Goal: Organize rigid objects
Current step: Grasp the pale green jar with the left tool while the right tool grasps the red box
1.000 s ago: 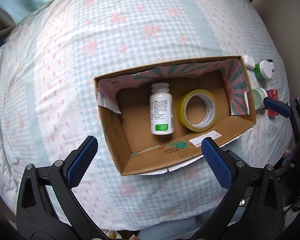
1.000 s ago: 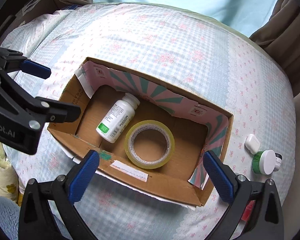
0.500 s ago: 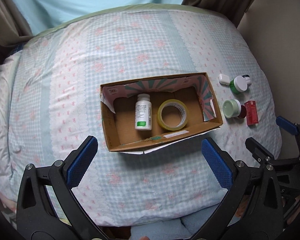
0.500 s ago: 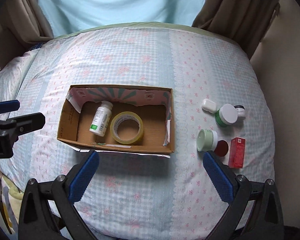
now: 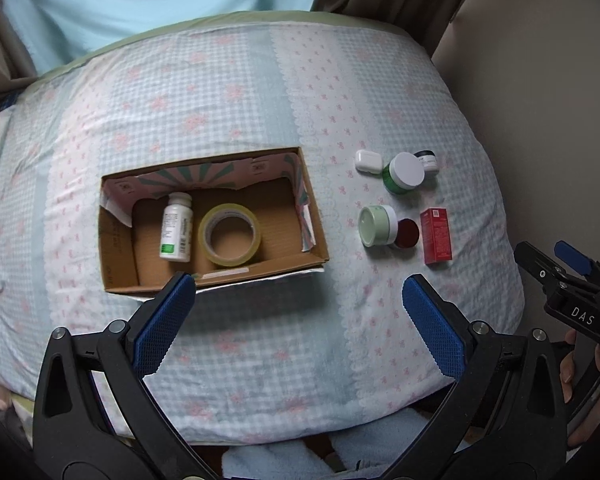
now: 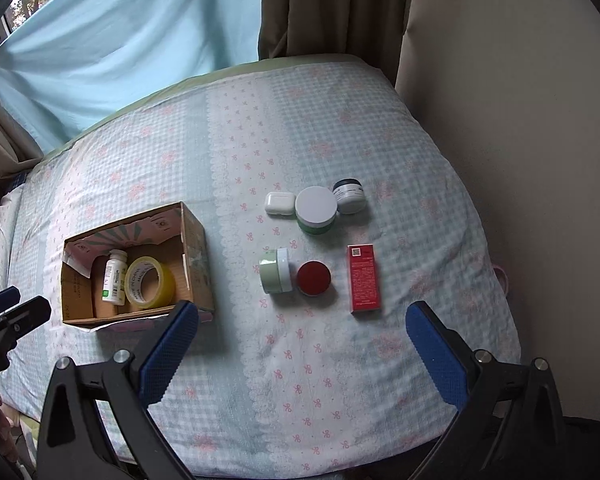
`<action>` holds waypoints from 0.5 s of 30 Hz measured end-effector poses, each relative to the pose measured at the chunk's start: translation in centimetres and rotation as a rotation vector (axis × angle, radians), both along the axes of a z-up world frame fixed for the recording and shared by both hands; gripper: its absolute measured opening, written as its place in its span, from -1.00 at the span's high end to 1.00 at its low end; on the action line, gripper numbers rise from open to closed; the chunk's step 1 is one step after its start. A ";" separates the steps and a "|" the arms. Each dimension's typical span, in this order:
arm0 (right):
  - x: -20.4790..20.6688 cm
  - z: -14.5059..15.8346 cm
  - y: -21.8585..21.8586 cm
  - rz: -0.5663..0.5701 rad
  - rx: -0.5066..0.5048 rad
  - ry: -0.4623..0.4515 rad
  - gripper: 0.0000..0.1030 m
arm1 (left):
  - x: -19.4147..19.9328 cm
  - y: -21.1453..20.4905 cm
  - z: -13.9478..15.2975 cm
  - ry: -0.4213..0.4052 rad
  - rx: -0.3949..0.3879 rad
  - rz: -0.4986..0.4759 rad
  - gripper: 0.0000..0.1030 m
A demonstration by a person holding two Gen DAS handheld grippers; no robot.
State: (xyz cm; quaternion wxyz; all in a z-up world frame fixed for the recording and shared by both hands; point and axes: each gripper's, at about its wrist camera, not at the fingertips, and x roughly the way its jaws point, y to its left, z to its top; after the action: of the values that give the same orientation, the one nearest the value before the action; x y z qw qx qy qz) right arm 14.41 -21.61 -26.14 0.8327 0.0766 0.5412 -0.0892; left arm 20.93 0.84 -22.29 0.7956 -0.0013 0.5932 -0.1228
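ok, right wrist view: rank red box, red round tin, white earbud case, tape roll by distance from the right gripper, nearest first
From the right gripper:
1. Red round tin, just ahead.
2. Red box, ahead, right, lying flat.
3. White earbud case, far row.
Tape roll, left in the cardboard box: too close to the case to rank.

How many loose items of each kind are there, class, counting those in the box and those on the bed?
Jars: 4 (white-lidded green jar, dark-lidded jar, pale green jar, red-lidded jar)
Pill bottle: 1
Tape roll: 1
White earbud case: 1
Red carton: 1
Total: 8
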 end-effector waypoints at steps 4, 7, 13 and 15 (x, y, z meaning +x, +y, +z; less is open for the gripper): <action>0.2 -1.4 -4.4 -0.022 0.030 0.011 -1.00 | 0.6 -5.5 -1.6 0.031 0.037 -0.018 -0.99; 0.9 -3.1 -7.3 -0.021 0.063 0.030 -1.00 | 1.2 -8.7 -3.3 0.064 0.052 -0.009 -0.99; 3.4 -7.8 -10.7 -0.005 0.111 0.093 -1.00 | 3.5 -13.9 -8.2 0.156 0.083 -0.016 -0.97; 4.3 -9.6 -11.7 -0.015 0.128 0.114 -1.00 | 4.4 -15.2 -10.1 0.191 0.090 -0.021 -0.96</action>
State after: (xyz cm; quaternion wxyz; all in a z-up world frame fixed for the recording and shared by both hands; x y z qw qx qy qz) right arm 18.70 -33.30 -35.69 0.7932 0.1285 0.5918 -0.0647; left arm 25.34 -14.34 -32.41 0.7335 0.0290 0.6711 -0.1037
